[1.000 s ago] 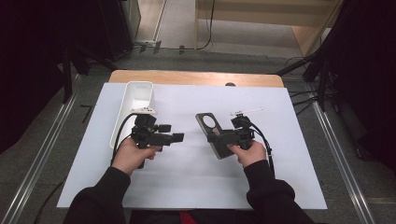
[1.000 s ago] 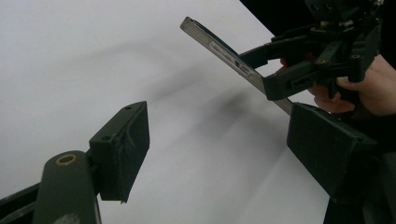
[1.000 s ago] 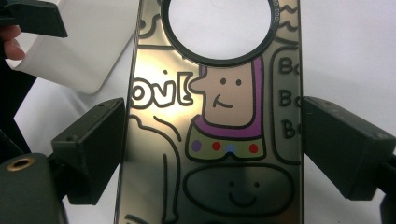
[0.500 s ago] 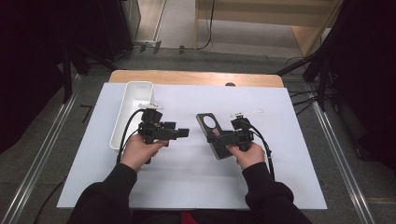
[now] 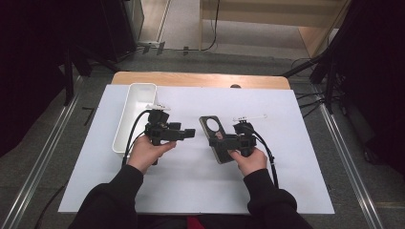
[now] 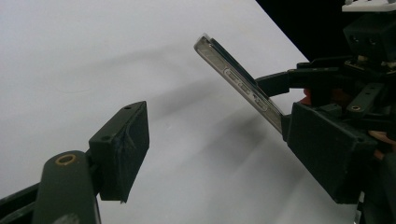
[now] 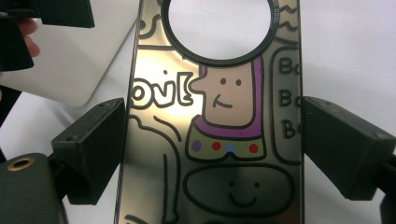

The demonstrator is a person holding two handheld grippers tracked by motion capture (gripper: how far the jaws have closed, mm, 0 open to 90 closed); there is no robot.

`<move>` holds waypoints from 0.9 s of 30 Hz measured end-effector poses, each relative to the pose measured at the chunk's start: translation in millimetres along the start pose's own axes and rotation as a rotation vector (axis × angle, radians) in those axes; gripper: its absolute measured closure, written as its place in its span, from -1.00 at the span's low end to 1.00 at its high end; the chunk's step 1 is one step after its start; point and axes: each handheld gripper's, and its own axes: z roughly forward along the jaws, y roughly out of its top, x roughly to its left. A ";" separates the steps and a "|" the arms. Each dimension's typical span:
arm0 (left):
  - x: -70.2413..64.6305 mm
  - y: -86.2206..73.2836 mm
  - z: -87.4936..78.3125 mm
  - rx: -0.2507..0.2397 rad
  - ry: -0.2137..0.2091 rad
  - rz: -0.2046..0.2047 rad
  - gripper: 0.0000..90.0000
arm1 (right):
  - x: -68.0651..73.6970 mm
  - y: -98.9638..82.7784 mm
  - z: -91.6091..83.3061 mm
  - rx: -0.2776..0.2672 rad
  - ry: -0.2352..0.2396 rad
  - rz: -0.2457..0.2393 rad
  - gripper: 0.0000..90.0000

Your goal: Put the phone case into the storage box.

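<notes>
Right gripper (image 5: 224, 140) grips a phone case (image 5: 217, 138) by its two long sides.

Its jaws stand wide, one pad (image 7: 93, 149) pressed on each edge of the case, as the right gripper view shows. The case is shiny, with a cartoon face, drawn letters and a big round hole at its far end. In the left gripper view the case tilts up off the sheet (image 5: 296, 157), thin edge showing, past the right gripper (image 6: 327, 140). Left gripper (image 5: 190, 133) has jaws apart with nothing between them; one pad (image 6: 121, 149) shows above bare white sheet. It points across at the case, close but not touching. Just beyond the left gripper, on its outer side, lies a long white tray (image 5: 136, 102). Both hands, the left hand (image 5: 147, 153) and the right hand (image 5: 248, 161), hold the grippers over the sheet, which covers a wooden table (image 5: 191, 79).
</notes>
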 end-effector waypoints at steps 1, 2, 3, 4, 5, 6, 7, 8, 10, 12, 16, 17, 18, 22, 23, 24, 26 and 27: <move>0.8 1.5 0.1 0.008 -0.006 -0.011 -0.54 | 0.3 0.0 0.1 0.000 -0.006 0.005 -0.78; 1.2 2.8 -0.3 0.009 -0.006 -0.018 -0.54 | 0.4 -0.1 0.5 -0.004 -0.010 0.010 -0.78; 1.5 4.1 -0.5 0.004 -0.008 -0.025 -0.53 | 0.5 -0.2 0.9 -0.008 -0.014 0.017 -0.79; 1.9 5.8 -0.7 0.004 -0.008 -0.027 -0.53 | 0.4 -0.4 1.4 -0.012 -0.018 0.019 -0.78; 2.1 7.3 -0.1 0.001 -0.008 -0.035 -0.53 | 0.2 -0.6 1.8 -0.014 -0.027 0.020 -0.79; 2.6 9.4 1.0 0.005 -0.007 -0.045 -0.53 | 0.0 -0.9 2.2 -0.019 -0.033 0.028 -0.78; 2.7 10.8 2.0 0.008 -0.007 -0.055 -0.53 | -0.4 -0.9 2.9 -0.023 -0.037 0.030 -0.79; 3.0 12.5 3.4 0.012 -0.003 -0.056 -0.53 | -0.3 -0.8 3.2 -0.026 -0.041 0.033 -0.78; 3.3 15.6 6.5 0.013 0.008 -0.057 -0.53 | 0.0 -0.8 3.7 -0.034 -0.052 0.035 -0.78; 4.1 18.4 9.7 0.014 0.002 -0.064 -0.46 | -0.5 -1.1 4.3 -0.041 -0.046 0.046 -0.78; 4.8 22.6 16.9 0.018 0.001 -0.085 -0.46 | 0.3 -2.6 4.4 -0.055 -0.051 0.059 -0.78; 4.6 23.5 18.8 0.023 0.003 -0.088 -0.46 | 0.5 -3.0 4.1 -0.062 -0.053 0.058 -0.78; 4.5 24.3 20.6 0.025 0.001 -0.092 -0.46 | 0.6 -3.2 3.8 -0.067 -0.055 0.055 -0.78; 3.0 27.4 25.7 0.025 0.010 -0.091 -0.46 | 1.7 -3.6 2.0 -0.086 -0.062 0.045 -0.78; 1.5 28.0 26.9 0.025 0.017 -0.081 -0.46 | 1.6 -3.7 1.8 -0.087 -0.062 0.048 -0.78; 0.5 28.5 27.8 0.028 0.015 -0.072 -0.46 | 1.6 -3.8 1.8 -0.087 -0.063 0.049 -0.78; -2.2 29.9 29.3 0.036 0.014 -0.072 -0.43 | 1.6 -4.1 1.9 -0.089 -0.061 0.051 -0.78; -3.8 30.5 29.9 0.033 0.023 -0.060 -0.39 | 1.6 -4.3 2.1 -0.092 -0.060 0.050 -0.78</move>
